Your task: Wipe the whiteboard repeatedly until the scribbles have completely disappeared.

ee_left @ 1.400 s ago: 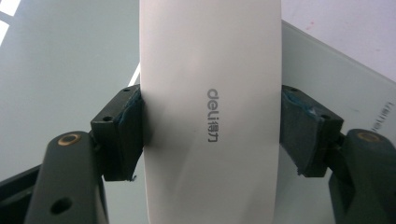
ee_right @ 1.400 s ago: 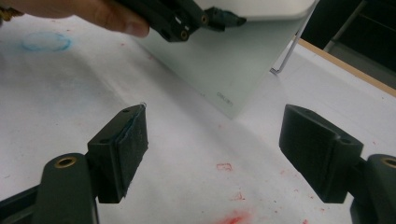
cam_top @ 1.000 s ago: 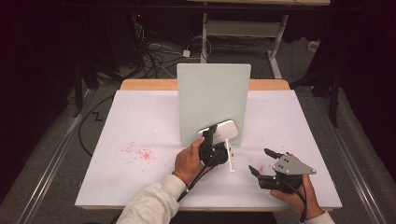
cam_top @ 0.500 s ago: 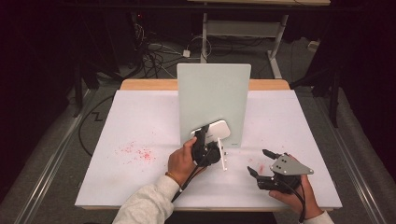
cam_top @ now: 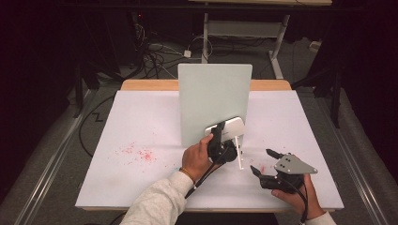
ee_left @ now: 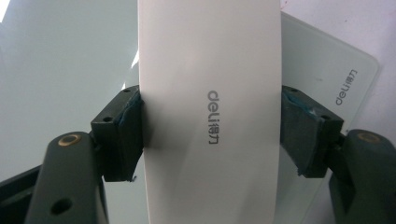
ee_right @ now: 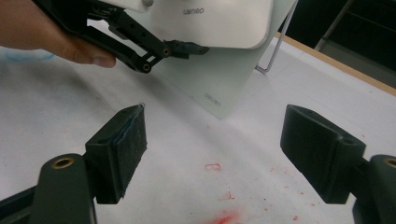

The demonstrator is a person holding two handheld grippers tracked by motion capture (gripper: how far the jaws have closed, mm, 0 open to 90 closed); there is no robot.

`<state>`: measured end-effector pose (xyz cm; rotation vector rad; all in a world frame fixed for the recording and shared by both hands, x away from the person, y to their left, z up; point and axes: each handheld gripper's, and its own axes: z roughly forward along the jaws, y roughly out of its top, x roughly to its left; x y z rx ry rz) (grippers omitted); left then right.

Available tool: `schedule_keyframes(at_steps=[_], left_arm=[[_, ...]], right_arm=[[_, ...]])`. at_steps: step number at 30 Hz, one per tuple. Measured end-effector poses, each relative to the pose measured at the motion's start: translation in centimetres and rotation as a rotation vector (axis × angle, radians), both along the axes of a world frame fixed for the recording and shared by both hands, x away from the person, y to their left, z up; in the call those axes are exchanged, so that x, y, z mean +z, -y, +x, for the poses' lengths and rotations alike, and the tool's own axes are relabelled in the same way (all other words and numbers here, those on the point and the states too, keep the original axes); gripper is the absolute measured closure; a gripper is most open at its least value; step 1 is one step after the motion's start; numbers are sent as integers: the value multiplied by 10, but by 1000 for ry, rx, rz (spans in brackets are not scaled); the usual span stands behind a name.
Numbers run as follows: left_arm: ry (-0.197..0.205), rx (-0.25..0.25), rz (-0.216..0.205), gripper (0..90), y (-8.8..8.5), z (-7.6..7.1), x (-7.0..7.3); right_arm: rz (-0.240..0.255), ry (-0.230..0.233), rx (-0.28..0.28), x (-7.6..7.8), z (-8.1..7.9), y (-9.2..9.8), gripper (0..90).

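In the high view, a pale green board (cam_top: 213, 101) stands up in the middle of the white table (cam_top: 141, 126). The left gripper (cam_top: 219, 136) is just below the middle of the frame. It holds a small white eraser (cam_top: 230, 125) against the lower right part of the board. A thin white stand (cam_top: 240, 152) leans out beside it. The right gripper (cam_top: 263, 163) is in the lower right of the frame, apart from the board, and its 2 jaws are spread wide with nothing between them. Some red marks (cam_top: 138, 152) sit on the table in the lower left.

In the left gripper view, the white eraser (ee_left: 210, 116) fills the middle from top to bottom. The 2 jaws press on its 2 sides. The board (ee_left: 331, 79) lies behind it.

In the right gripper view, the 2 jaws stand far apart at the bottom, holding nothing. The eraser (ee_right: 219, 18) and the left gripper (ee_right: 180, 49) are at the top, with the board (ee_right: 210, 79) below them. Red marks (ee_right: 224, 217) are at the bottom middle.
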<state>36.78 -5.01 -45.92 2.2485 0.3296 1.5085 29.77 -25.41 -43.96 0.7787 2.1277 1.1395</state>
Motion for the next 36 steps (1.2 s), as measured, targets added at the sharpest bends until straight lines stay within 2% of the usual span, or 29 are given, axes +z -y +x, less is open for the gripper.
schedule_keyframes(at_steps=[3,6,12,15,20,22,23,25,26,27,28,36], left_arm=[[-3,-4,1,290,1,0,1],[-32,-5,-13,290,-4,0,3],[-86,9,-103,291,-29,2,9],[-97,30,-128,291,-42,3,13],[-101,64,-135,291,-65,3,17],[-102,85,-128,291,-80,3,15],[-102,85,-128,291,-80,3,15],[-88,93,-101,291,-87,2,10],[-81,99,-75,291,-91,0,6],[-81,99,-75,291,-91,0,6],[-83,103,-51,291,-95,-1,4],[-100,107,-24,291,-109,-4,-1]], right_arm=[[-10,3,10,-1,-1,-2,234],[-16,1,17,-1,-1,-3,235],[-15,-1,9,0,-1,-2,236],[-20,6,17,0,-2,-3,236],[-24,6,14,0,-2,-3,236],[-21,4,13,0,-2,-3,236],[-21,4,13,0,-2,-3,236],[-24,4,15,0,-2,-4,236],[-25,2,14,0,-2,-4,236],[-26,4,16,0,-2,-5,236],[-24,3,17,0,-3,-5,236],[-27,0,24,-1,-3,-6,236]])
